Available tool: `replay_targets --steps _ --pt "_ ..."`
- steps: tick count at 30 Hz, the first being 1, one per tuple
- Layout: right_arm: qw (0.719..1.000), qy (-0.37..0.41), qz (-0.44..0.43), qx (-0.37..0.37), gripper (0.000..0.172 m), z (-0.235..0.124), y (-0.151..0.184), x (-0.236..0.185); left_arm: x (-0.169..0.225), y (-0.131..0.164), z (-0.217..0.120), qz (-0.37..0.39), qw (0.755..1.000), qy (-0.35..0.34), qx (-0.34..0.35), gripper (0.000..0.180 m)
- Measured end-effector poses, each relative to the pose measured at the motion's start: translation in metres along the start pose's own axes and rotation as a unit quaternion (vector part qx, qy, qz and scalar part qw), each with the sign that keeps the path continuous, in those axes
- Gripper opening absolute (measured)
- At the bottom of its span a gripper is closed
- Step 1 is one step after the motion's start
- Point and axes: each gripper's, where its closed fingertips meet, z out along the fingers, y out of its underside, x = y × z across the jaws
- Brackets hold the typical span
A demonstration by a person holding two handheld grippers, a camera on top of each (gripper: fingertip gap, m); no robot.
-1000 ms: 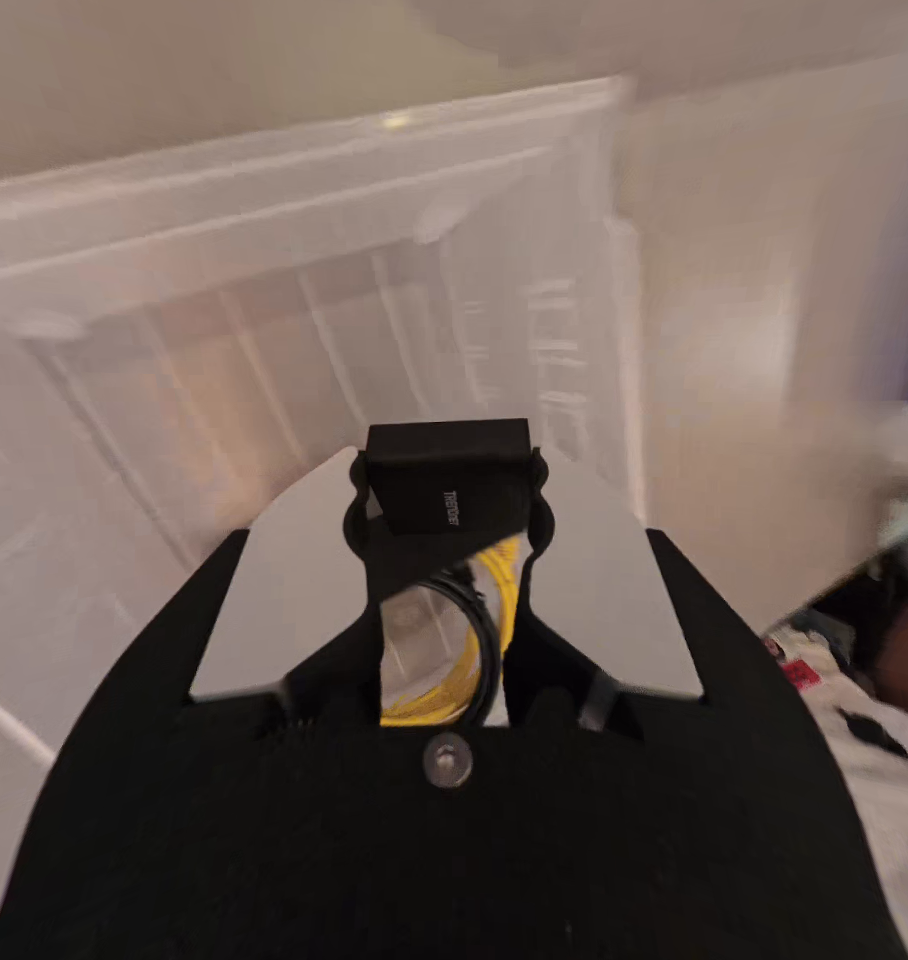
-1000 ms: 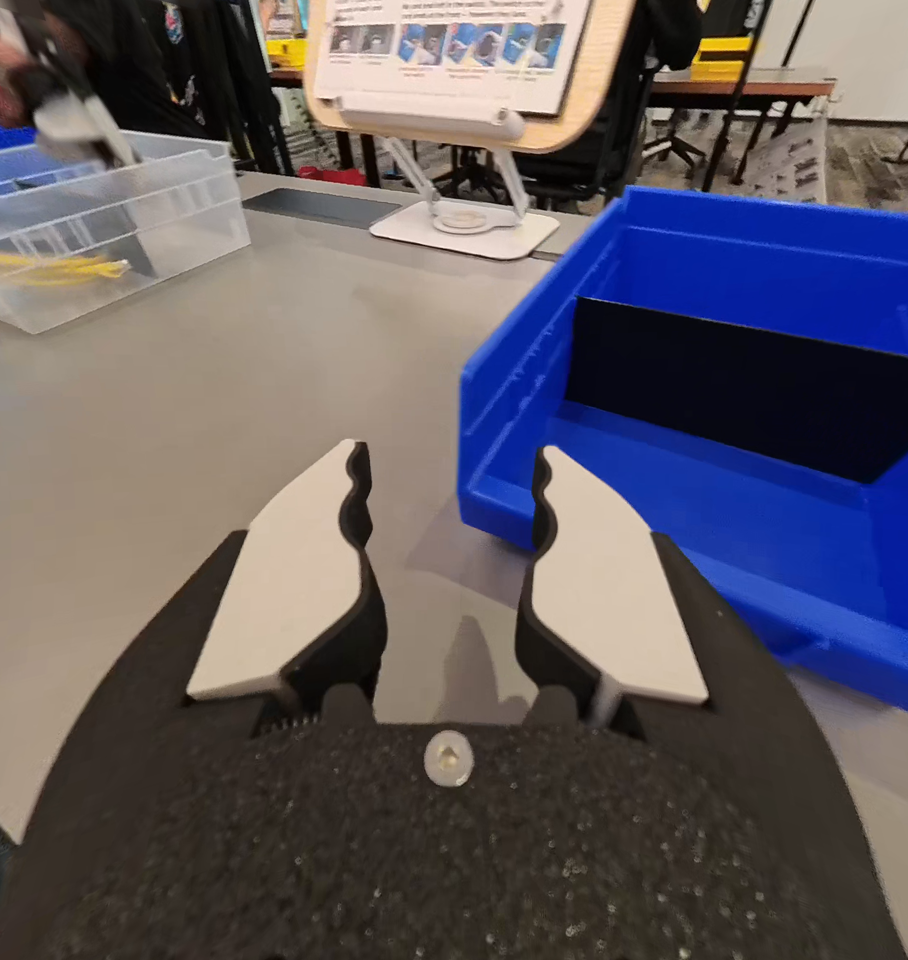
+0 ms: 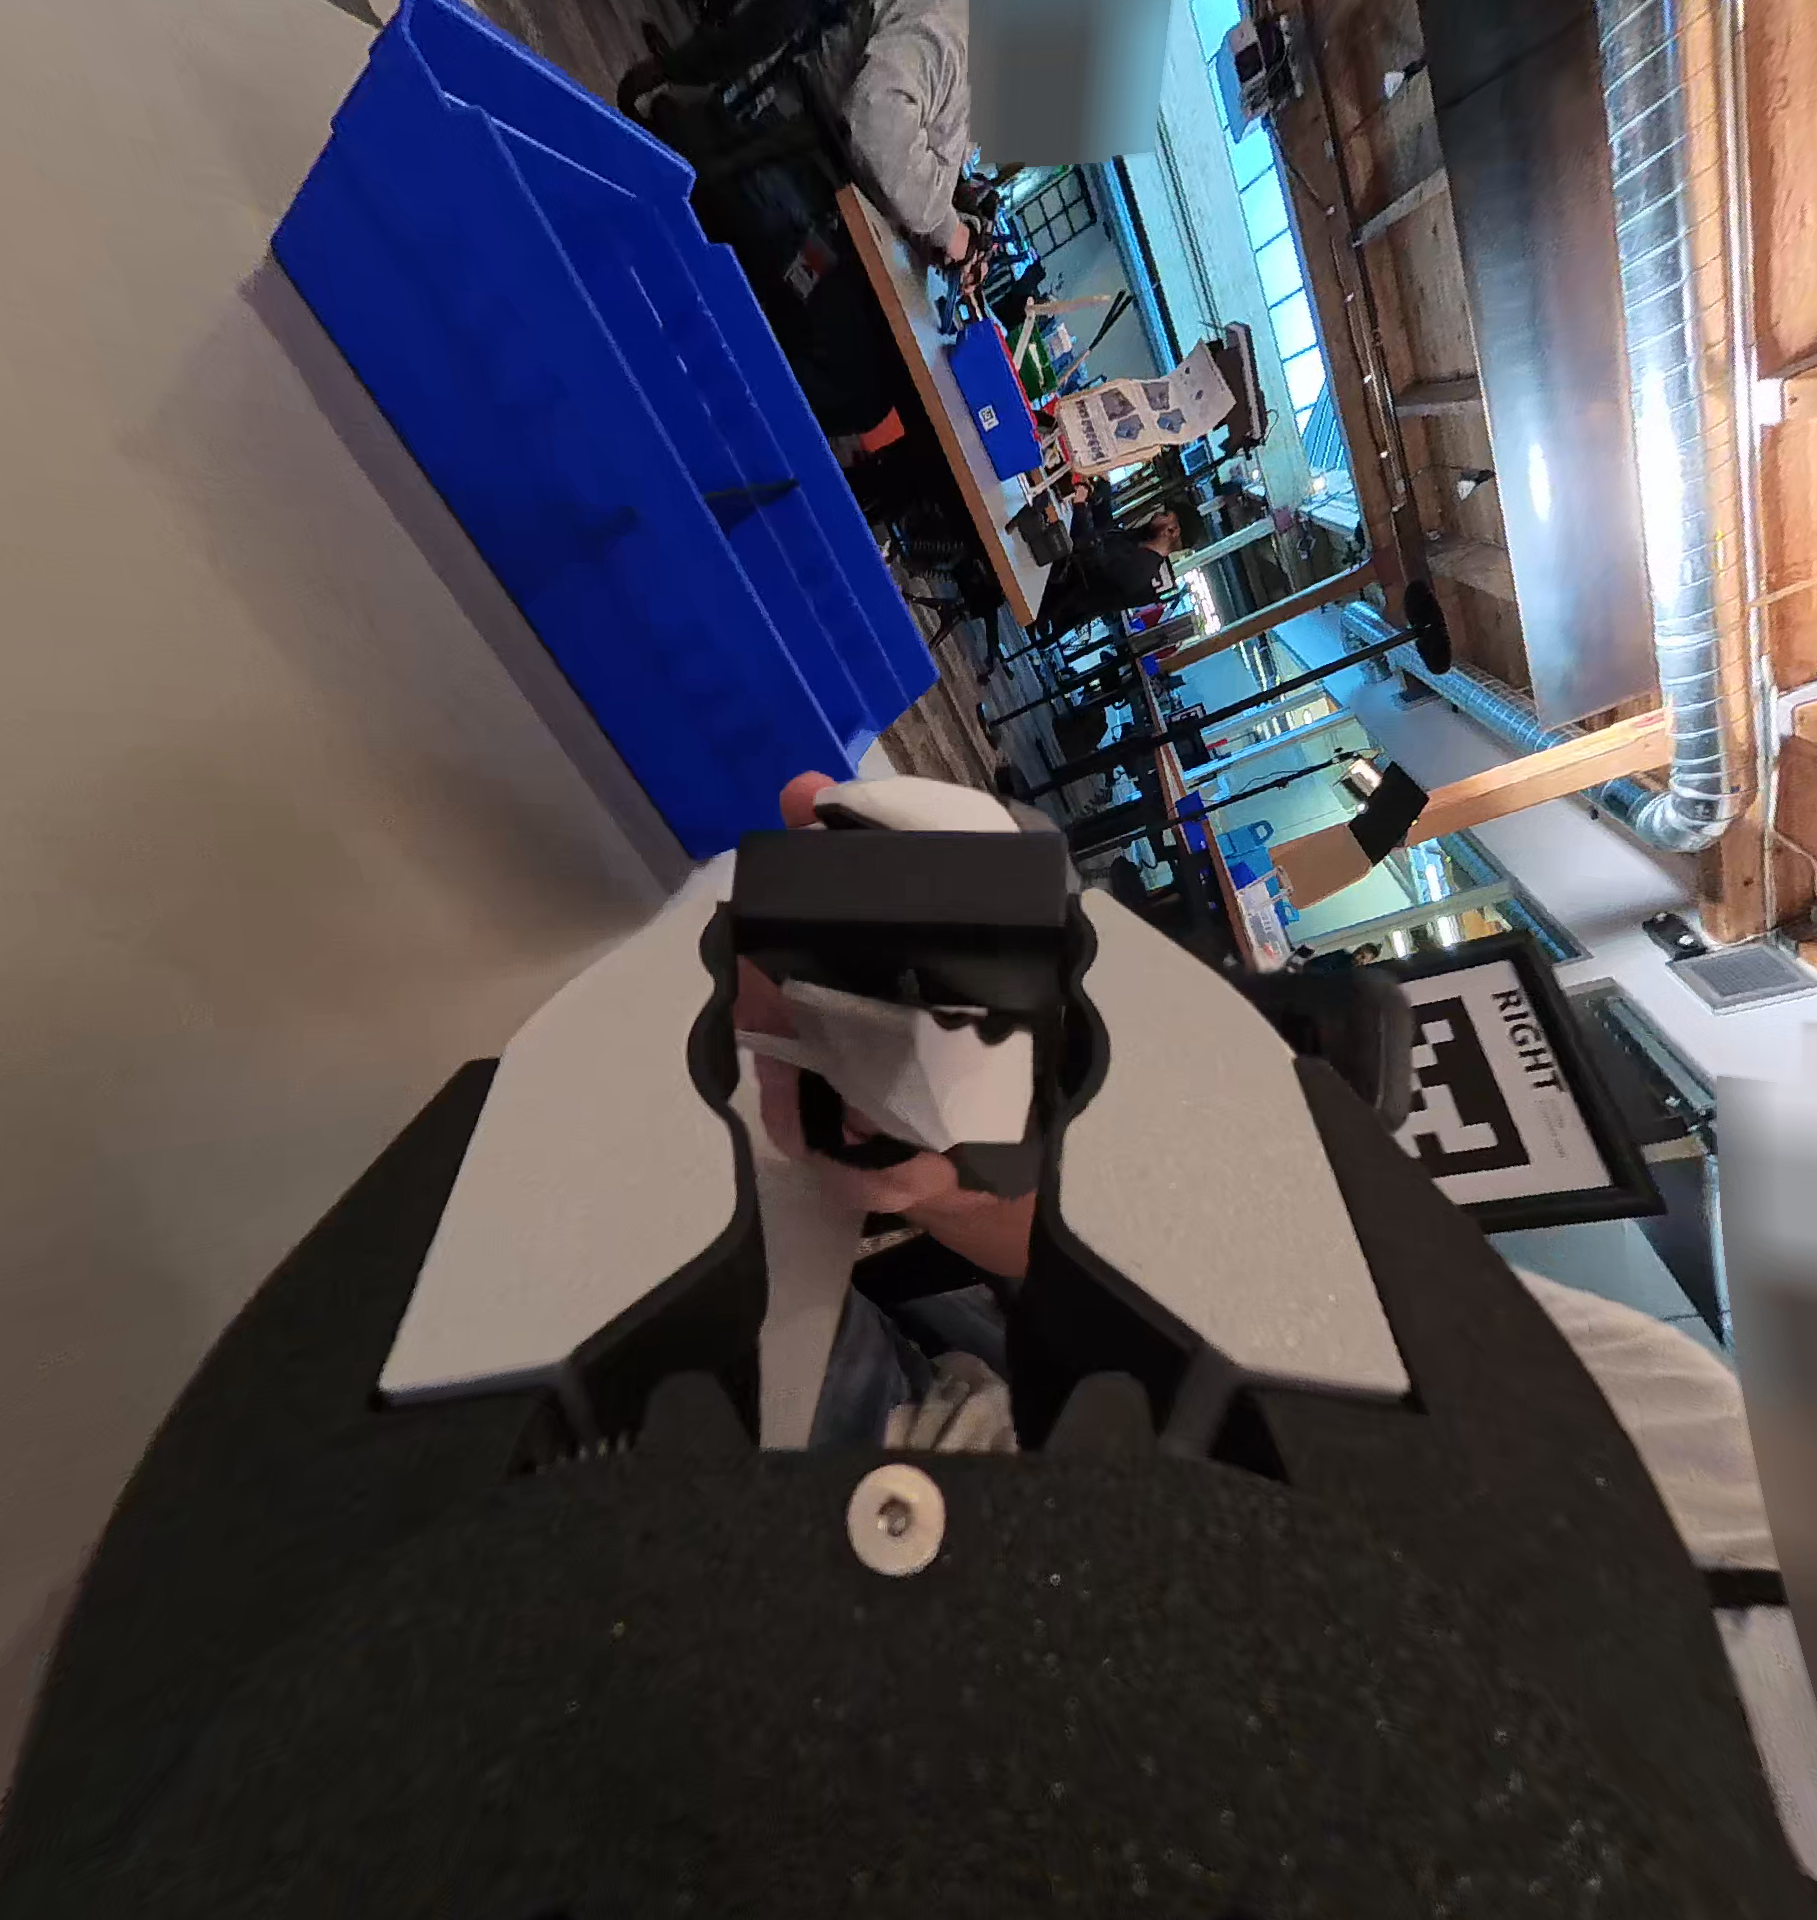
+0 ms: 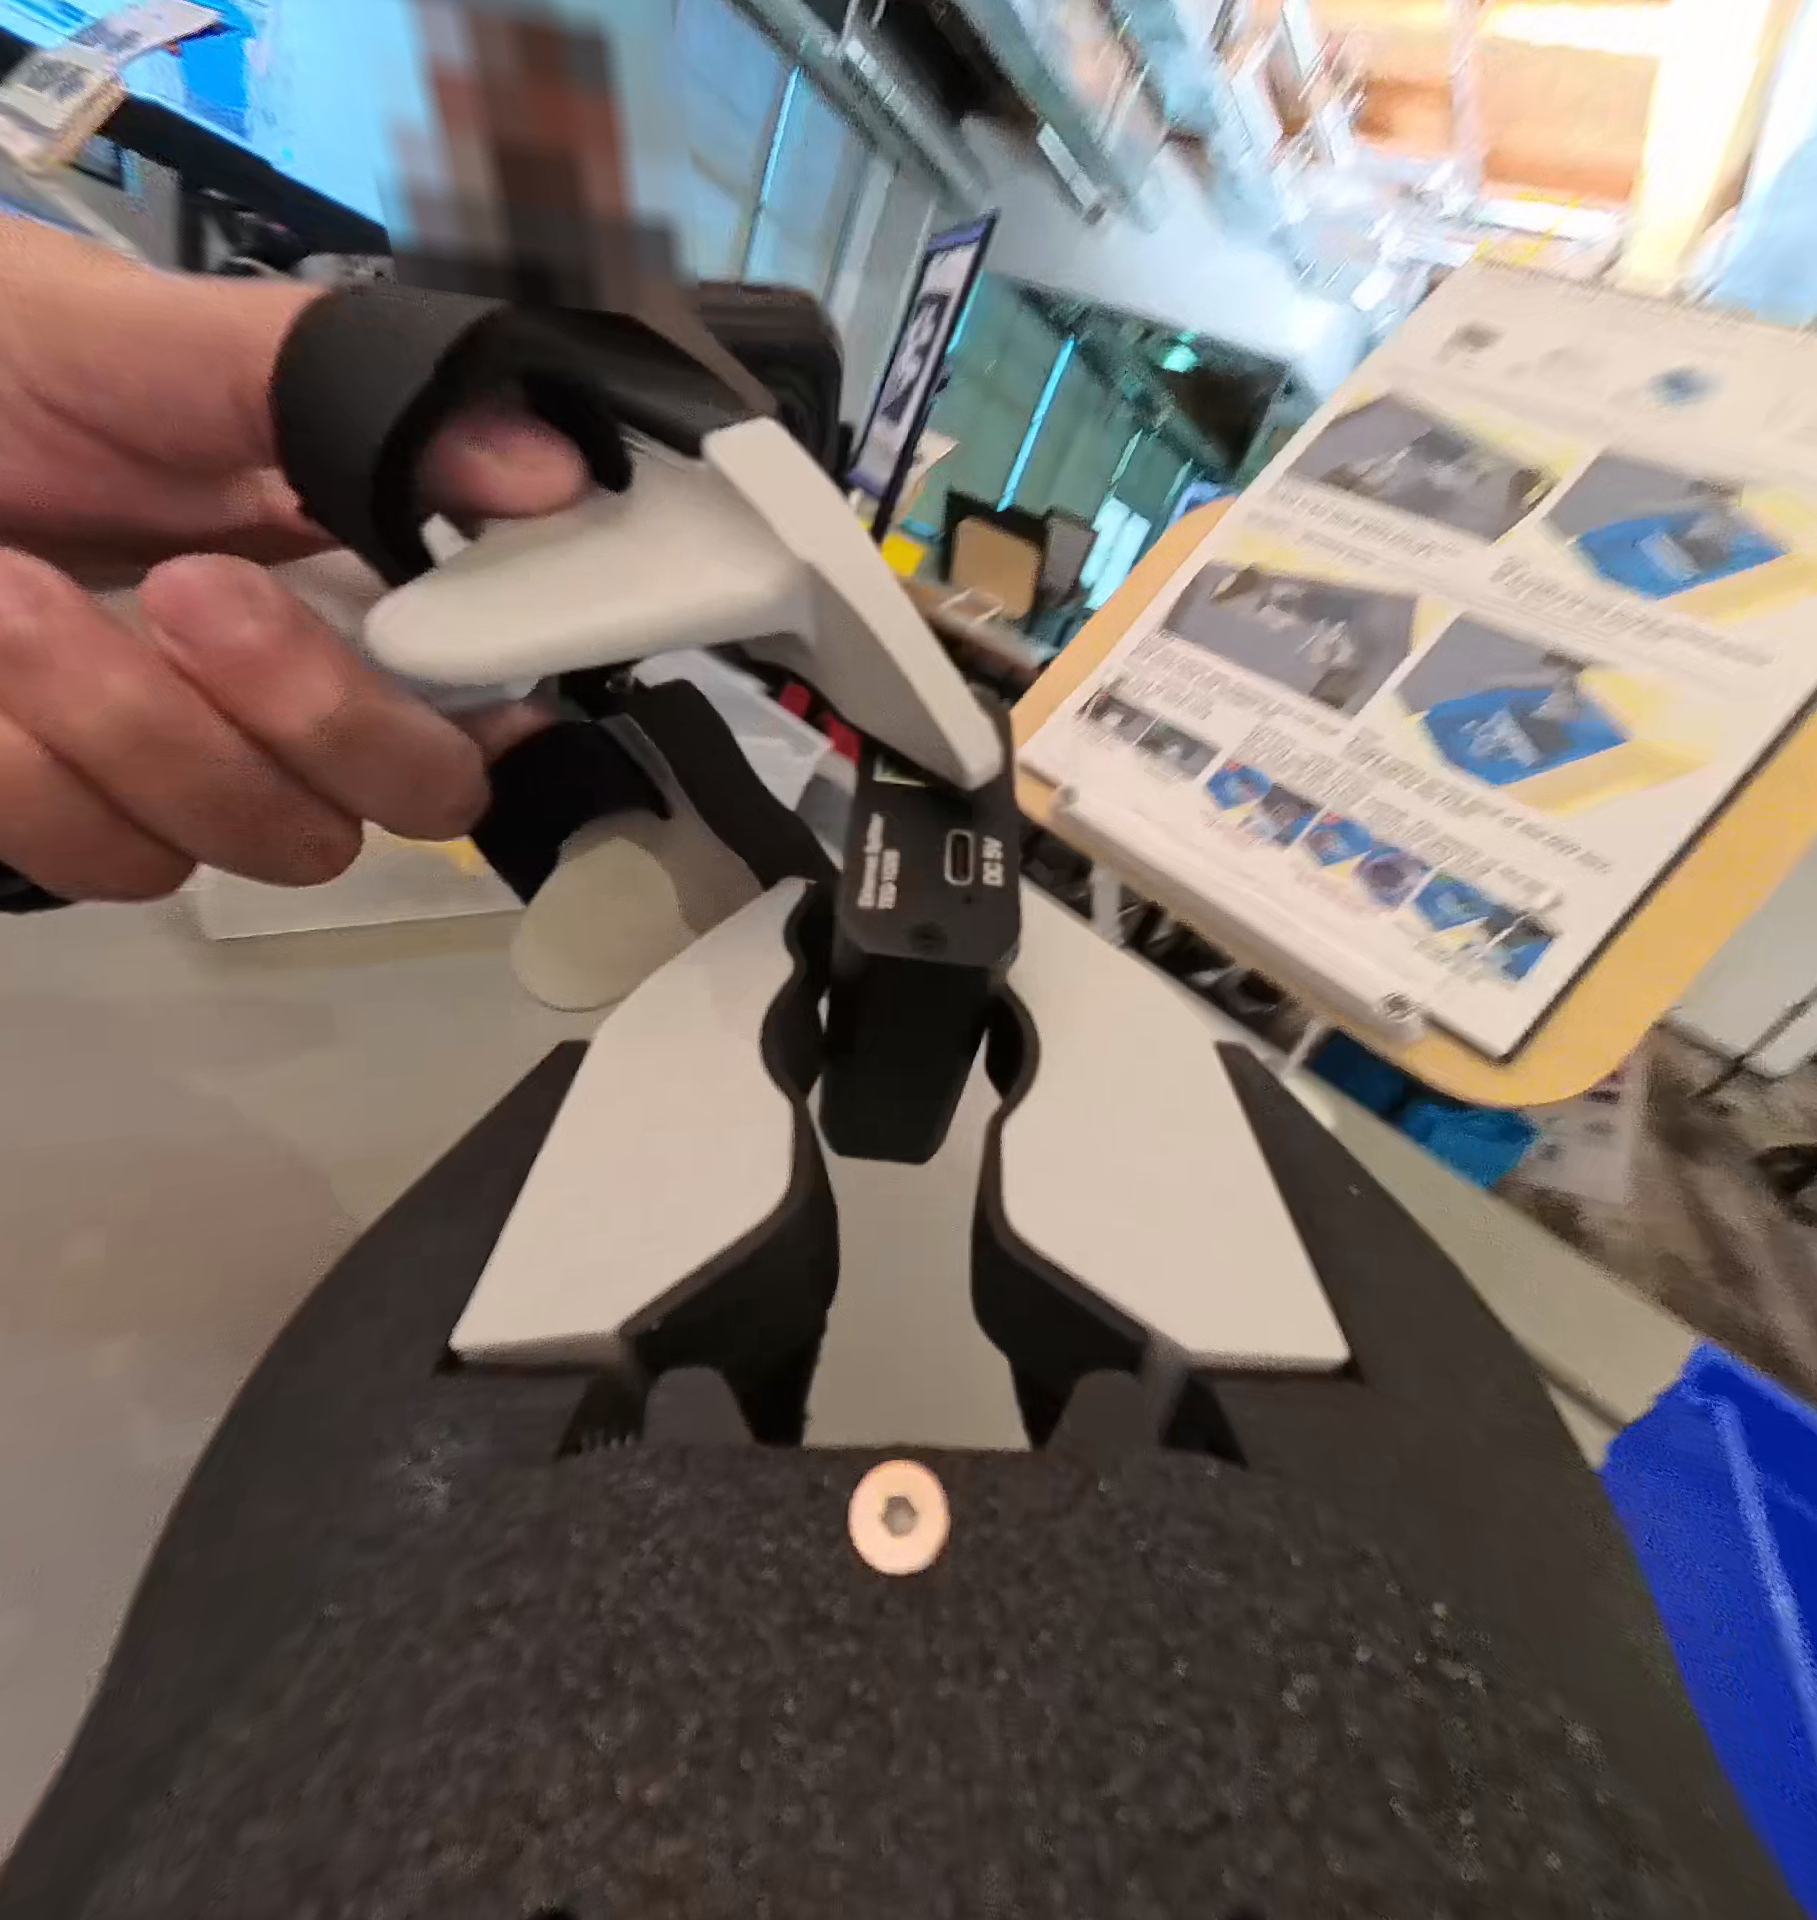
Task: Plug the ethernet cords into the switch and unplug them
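Passing the black switch (image 4: 919, 997) between 2 tools: left tool (image 3: 896, 914) clamped, right tool (image 4: 909, 997) pinching; release only once snug.

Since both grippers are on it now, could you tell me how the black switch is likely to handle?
The switch looks like a rigid, boxy case, so it probably won't flex. Its smooth faces may slip or twist, as the right gripper pinches only one narrow end. It seems light: the left gripper spans its width mid-air without sag.
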Motion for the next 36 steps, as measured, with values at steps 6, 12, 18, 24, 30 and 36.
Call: replay_targets --steps 6,12,18,24,30,36 --pt "0.991 -0.093 0.097 -0.027 0.025 0.006 0.012 -0.011 -0.02 -0.007 -0.03 0.097 0.994 -0.022 0.054 0.065" --pt "0.902 -0.246 0.351 -0.05 0.025 0.003 -0.001 0.0 -0.05 0.003 -0.068 0.227 0.966 -0.114 0.052 0.069" --pt "0.781 -0.371 0.499 -0.064 0.025 -0.007 -0.026 -0.013 -0.025 0.026 -0.039 0.23 0.973 -0.012 0.028 0.066" --pt "0.782 -0.371 0.496 -0.066 0.025 -0.004 -0.014 -0.03 -0.021 0.029 -0.033 0.236 0.971 -0.006 0.022 0.054" --pt "0.779 -0.385 0.492 -0.052 0.025 -0.004 -0.01 -0.045 -0.011 0.036 -0.023 0.193 0.979 0.06 0.019 0.04" --pt "0.767 -0.407 0.494 -0.047 0.025 -0.006 -0.015 -0.05 -0.012 0.035 -0.025 0.183 0.979 0.082 0.036 0.023"
